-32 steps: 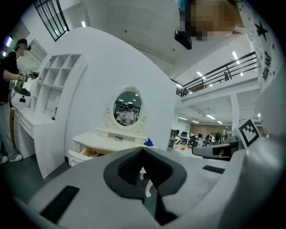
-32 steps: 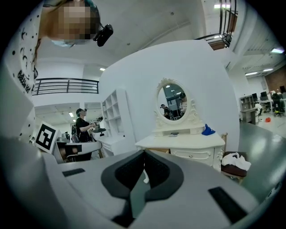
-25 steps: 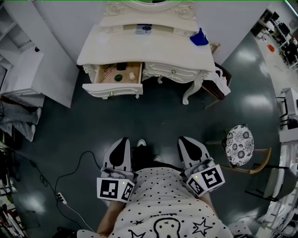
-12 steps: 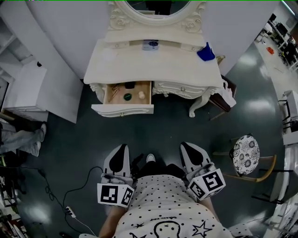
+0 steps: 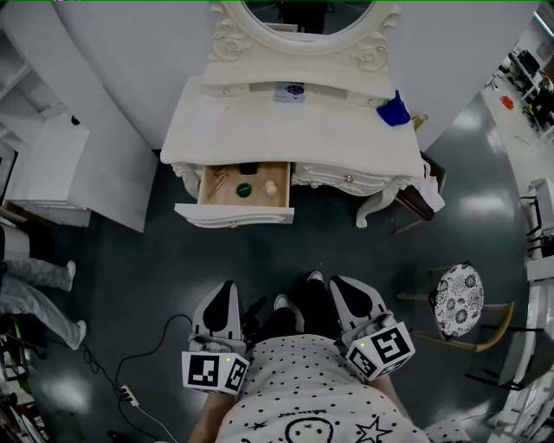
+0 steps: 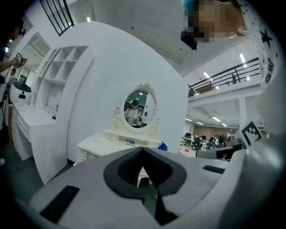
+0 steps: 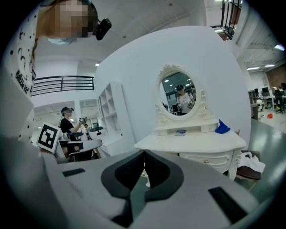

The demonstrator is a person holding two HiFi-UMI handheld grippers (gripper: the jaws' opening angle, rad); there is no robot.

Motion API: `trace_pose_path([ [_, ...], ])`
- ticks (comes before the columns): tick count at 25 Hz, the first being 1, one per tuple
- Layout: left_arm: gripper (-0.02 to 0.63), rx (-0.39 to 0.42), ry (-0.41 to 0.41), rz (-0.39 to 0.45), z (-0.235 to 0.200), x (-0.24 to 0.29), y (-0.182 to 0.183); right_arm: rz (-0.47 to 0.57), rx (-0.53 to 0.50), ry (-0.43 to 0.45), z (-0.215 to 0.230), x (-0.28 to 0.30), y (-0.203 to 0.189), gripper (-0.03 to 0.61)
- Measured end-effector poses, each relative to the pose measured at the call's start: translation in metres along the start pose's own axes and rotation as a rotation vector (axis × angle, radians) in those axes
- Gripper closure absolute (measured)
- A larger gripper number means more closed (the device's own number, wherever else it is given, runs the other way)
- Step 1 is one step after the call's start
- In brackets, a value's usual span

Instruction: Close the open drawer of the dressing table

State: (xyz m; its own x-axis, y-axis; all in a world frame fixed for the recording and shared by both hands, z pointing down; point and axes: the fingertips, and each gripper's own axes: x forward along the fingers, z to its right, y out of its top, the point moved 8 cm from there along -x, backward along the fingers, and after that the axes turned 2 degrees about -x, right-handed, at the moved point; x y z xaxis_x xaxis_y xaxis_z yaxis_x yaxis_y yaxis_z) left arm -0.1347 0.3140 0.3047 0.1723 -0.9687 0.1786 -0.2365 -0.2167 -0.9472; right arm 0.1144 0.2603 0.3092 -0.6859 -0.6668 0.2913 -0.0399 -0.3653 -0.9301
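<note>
The white dressing table (image 5: 294, 130) stands against the wall under an oval mirror (image 5: 307, 13). Its left drawer (image 5: 245, 186) is pulled out, and small items lie inside, among them a dark green round thing and a cream ball. The drawer's front panel (image 5: 234, 216) faces me. Both grippers hang low at my waist, well short of the table. My left gripper (image 5: 227, 287) is shut and holds nothing, and so is my right gripper (image 5: 340, 284). The table (image 6: 116, 144) shows far ahead over the left gripper (image 6: 143, 150), and the table (image 7: 192, 143) also shows beyond the right gripper (image 7: 144, 154).
A stool with a patterned cushion (image 5: 456, 298) stands to the right. A chair with white cloth (image 5: 430, 192) is beside the table's right leg. A blue item (image 5: 394, 111) lies on the tabletop. A white shelf unit (image 5: 52, 164) stands left. A cable and power strip (image 5: 130, 396) lie on the floor.
The dressing table has come closer and lower in the head view as I walked toward it. Both grippers came forward with me, still shut. The stool now sits more beside me.
</note>
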Motion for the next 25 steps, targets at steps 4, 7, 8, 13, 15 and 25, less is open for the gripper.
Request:
trace_pose_path([
  [4, 0.601, -0.004, 0.032, -0.007, 0.002, 0.013, -0.003, -0.013, -0.003, 0.026, 0.016, 0.011, 0.003, 0.569],
  [7, 0.601, -0.016, 0.054, -0.005, 0.007, 0.03, -0.004, -0.018, -0.006, 0.042, 0.035, 0.019, 0.008, 0.569],
  [8, 0.601, -0.019, 0.062, -0.003, 0.009, 0.036, -0.003, -0.018, -0.008, 0.048, 0.043, 0.022, 0.01, 0.569],
  [13, 0.601, -0.016, 0.095, 0.016, 0.025, 0.079, 0.005, -0.007, -0.019, 0.064, 0.092, 0.039, 0.031, 0.569],
  [15, 0.601, -0.013, 0.104, 0.027, 0.031, 0.098, 0.008, -0.005, -0.021, 0.065, 0.112, 0.046, 0.038, 0.569],
  [25, 0.601, 0.019, 0.169, 0.075, 0.042, 0.158, 0.019, 0.0, -0.027, 0.079, 0.182, 0.066, 0.055, 0.569],
])
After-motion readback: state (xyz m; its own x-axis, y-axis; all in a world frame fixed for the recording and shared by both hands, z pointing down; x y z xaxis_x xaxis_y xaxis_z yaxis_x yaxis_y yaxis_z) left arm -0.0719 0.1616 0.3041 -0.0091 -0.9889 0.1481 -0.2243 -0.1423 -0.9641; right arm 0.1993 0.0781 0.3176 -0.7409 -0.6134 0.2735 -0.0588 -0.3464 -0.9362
